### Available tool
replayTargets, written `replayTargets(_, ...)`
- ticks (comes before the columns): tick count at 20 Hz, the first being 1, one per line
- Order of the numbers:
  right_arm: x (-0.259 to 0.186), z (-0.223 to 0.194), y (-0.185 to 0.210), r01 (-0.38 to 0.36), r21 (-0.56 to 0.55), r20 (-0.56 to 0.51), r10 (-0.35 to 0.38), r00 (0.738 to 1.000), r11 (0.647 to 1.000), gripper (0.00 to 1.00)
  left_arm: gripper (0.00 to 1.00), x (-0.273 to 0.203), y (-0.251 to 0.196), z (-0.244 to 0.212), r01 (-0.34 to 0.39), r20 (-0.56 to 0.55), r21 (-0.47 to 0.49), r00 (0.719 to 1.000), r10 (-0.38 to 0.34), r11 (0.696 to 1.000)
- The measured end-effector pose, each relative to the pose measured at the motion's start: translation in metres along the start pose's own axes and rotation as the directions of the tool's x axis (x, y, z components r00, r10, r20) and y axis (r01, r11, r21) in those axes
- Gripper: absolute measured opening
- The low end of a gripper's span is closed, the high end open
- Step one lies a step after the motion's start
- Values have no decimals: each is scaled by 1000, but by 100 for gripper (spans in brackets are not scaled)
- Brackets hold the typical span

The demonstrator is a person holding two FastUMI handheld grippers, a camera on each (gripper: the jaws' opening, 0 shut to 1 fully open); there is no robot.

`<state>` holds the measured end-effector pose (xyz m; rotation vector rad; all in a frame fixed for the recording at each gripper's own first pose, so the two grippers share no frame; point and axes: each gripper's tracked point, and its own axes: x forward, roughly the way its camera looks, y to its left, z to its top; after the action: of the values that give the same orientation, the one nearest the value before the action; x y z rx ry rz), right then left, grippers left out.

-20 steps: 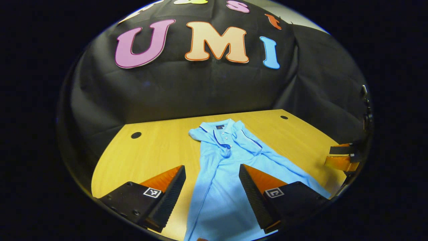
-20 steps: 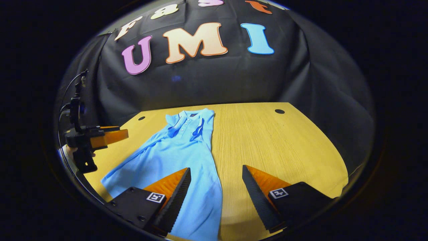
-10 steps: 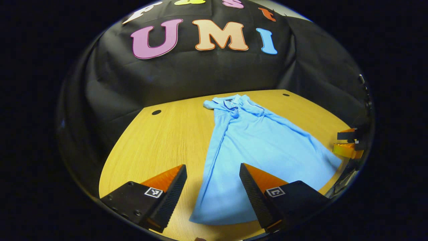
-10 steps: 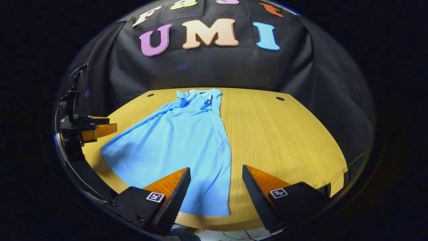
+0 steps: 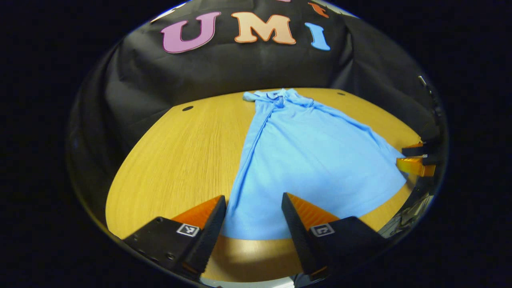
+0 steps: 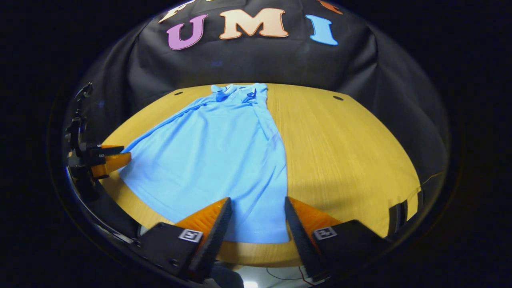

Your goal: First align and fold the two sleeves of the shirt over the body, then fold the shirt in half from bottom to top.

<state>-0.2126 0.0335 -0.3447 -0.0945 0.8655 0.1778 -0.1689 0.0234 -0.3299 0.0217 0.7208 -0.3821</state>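
Note:
A light blue polo shirt (image 5: 304, 156) (image 6: 216, 152) lies flat on the wooden table (image 5: 180, 156), collar at the far end, both sleeves folded in over the body, hem toward me. In the left gripper view my left gripper (image 5: 253, 212) hangs open just above the hem's left corner. In the right gripper view my right gripper (image 6: 256, 216) is open over the hem's right corner. Neither holds cloth. The left gripper (image 6: 108, 158) also appears at the left edge of the right gripper view, and the right gripper (image 5: 416, 158) at the right edge of the left gripper view.
The table's (image 6: 344, 152) near edge runs just below the hem. Small dark cable holes (image 5: 187, 108) (image 6: 338, 98) sit near the far corners. Black cloth walls close in the table's far side. Bare wood lies left and right of the shirt.
Both grippers have drawn back toward me, from over the shirt's middle to its hem. The jaws have narrowed slightly but stay open. The shirt has not moved.

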Motion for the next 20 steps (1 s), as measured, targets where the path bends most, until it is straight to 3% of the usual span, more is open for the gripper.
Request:
replayTargets(1,1,0,8,-21,6,-4,21,1000,1000,68,63,-1,-1,1,-1,24,-13,1000,1,1000)
replayTargets(3,4,4,12,-29,44,-19,30,999,999,26,45,0,-14,1,37,20,-25,999,-36,999)
replayTargets(4,6,2,15,-41,49,-34,43,999,998,5,22,0,-17,3,28,22,-36,999,-27,999)
replayTargets(5,8,4,16,-44,49,-36,46,998,998,5,0,3,-15,1,14,-3,-40,1000,-14,999)
replayTargets(7,5,12,12,-39,57,-28,40,999,998,3,0,7,-17,6,12,-43,-42,999,-13,999)
replayTargets(16,16,136,16,-145,256,143,111,984,956,2,0,17,0,120,45,100,-122,994,-33,991)
replayTargets(20,36,185,10,-163,253,209,111,972,954,2,0,38,10,154,51,129,-158,991,-30,986)
